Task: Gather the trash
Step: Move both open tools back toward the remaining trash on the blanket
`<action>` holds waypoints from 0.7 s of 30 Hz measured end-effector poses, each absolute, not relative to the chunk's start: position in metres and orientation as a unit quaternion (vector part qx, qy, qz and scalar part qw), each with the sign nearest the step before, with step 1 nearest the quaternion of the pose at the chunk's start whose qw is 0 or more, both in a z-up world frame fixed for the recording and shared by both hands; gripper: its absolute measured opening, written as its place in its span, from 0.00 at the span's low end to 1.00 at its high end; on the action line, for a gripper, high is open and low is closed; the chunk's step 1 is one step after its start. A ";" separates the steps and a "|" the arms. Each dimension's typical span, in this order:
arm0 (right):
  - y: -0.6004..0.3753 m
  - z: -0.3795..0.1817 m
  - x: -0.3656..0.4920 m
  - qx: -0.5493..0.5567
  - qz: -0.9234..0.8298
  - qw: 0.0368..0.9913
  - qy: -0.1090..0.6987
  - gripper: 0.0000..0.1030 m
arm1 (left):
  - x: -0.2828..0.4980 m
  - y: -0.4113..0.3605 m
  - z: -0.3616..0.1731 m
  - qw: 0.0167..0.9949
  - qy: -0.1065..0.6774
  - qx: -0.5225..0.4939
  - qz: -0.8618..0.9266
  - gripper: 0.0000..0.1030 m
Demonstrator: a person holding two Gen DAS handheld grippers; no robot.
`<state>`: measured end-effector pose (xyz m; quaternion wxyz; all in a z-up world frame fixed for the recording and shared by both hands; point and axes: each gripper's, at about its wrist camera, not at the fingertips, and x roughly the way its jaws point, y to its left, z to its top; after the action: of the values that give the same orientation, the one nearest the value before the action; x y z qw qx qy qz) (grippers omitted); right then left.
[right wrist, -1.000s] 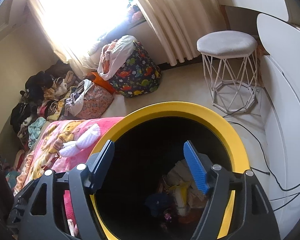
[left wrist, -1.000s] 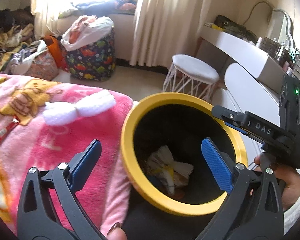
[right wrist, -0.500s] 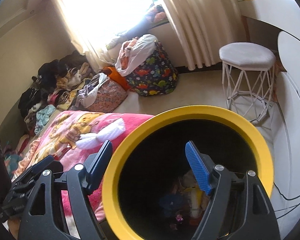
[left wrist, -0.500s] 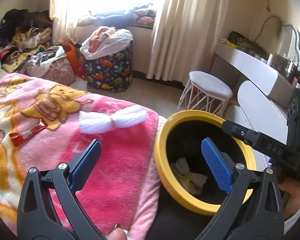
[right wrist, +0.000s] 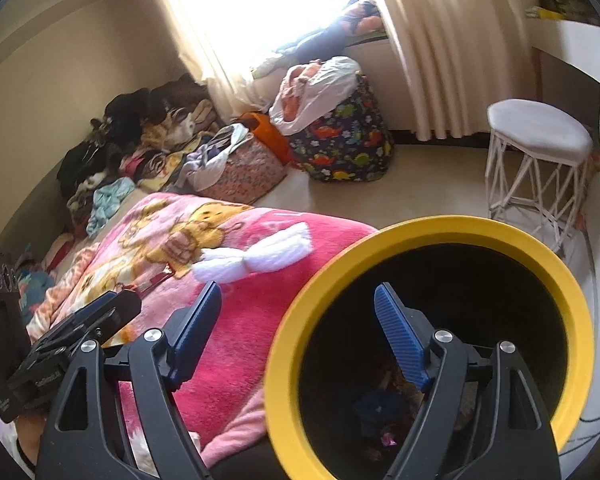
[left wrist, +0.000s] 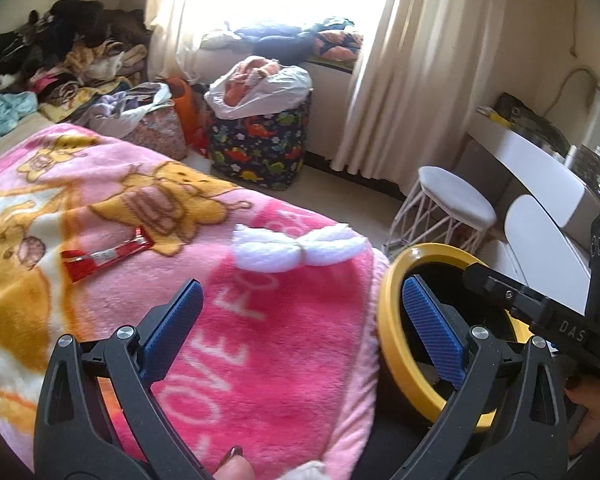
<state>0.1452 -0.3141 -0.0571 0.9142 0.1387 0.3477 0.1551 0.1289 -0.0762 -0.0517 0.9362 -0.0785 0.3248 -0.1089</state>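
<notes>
A black bin with a yellow rim (left wrist: 388, 320) stands at the corner of a bed with a pink cartoon blanket (left wrist: 260, 344). It fills the lower right of the right wrist view (right wrist: 380, 248), with dim trash at its bottom (right wrist: 380, 412). A red wrapper (left wrist: 104, 254) lies on the blanket, up and left of my left gripper (left wrist: 300, 332), which is open and empty above the blanket. My right gripper (right wrist: 298, 328) is open and empty over the bin's left rim. A white bow patch (left wrist: 296, 248) is part of the blanket.
A dinosaur-print bag (left wrist: 260, 148) stuffed with clothes and piles of laundry (left wrist: 72, 68) sit by the window. A white stool (left wrist: 452, 204) and a white desk (left wrist: 540, 172) stand to the right of the bin. Curtains (left wrist: 412, 60) hang behind.
Both grippers have swung left, away from over the bin toward the bed. The red wrapper has come into the left wrist view. Both stay open.
</notes>
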 end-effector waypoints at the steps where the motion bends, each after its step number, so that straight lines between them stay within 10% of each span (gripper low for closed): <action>1: -0.309 -0.056 0.147 0.135 0.159 0.914 0.348 0.74 | 0.129 -0.071 -0.052 0.937 0.325 -0.081 -0.104 0.89; 21: -0.236 -0.060 0.172 0.077 0.217 0.900 0.369 0.76 | 0.132 0.015 -0.068 0.934 0.331 -0.133 -0.016 0.89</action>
<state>0.1724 -0.2364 -0.0600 0.9002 0.0774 0.3693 0.2175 0.1324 0.0154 -0.0685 0.9340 -0.1331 0.3313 -0.0156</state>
